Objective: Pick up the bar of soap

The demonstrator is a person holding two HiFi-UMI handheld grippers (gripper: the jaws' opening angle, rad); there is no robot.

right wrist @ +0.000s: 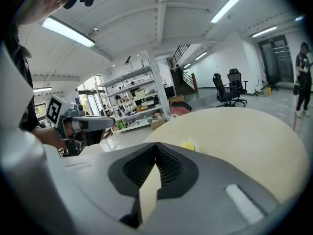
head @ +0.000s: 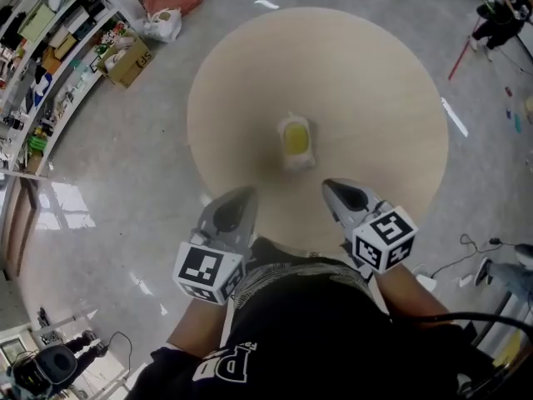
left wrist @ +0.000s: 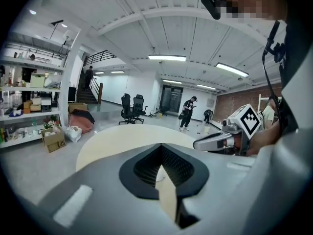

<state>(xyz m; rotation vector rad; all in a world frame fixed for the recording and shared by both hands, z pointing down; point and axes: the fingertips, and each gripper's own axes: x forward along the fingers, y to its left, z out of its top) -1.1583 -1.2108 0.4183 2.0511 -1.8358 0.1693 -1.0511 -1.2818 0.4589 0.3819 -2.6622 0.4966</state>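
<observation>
The bar of soap (head: pixel 296 140), yellow in a clear wrapper, lies near the middle of the round beige table (head: pixel 375 82). Both grippers hover over the table's near edge, short of the soap. My left gripper (head: pixel 240 197) is to the soap's near left and my right gripper (head: pixel 333 188) to its near right, each with its jaws together and nothing held. In the right gripper view the soap (right wrist: pixel 188 145) shows just past the shut jaw tips (right wrist: pixel 156 145). In the left gripper view the jaws (left wrist: pixel 160 146) also meet, and the right gripper (left wrist: pixel 215 142) is beside them.
Grey floor surrounds the table. Shelving (head: pixel 42 48), a cardboard box (head: pixel 129 63) and a white bag (head: pixel 164 23) stand to the far left. Office chairs (left wrist: pixel 132 109) and a standing person (left wrist: pixel 187 112) are beyond the table. Cables (head: pixel 466 252) lie at right.
</observation>
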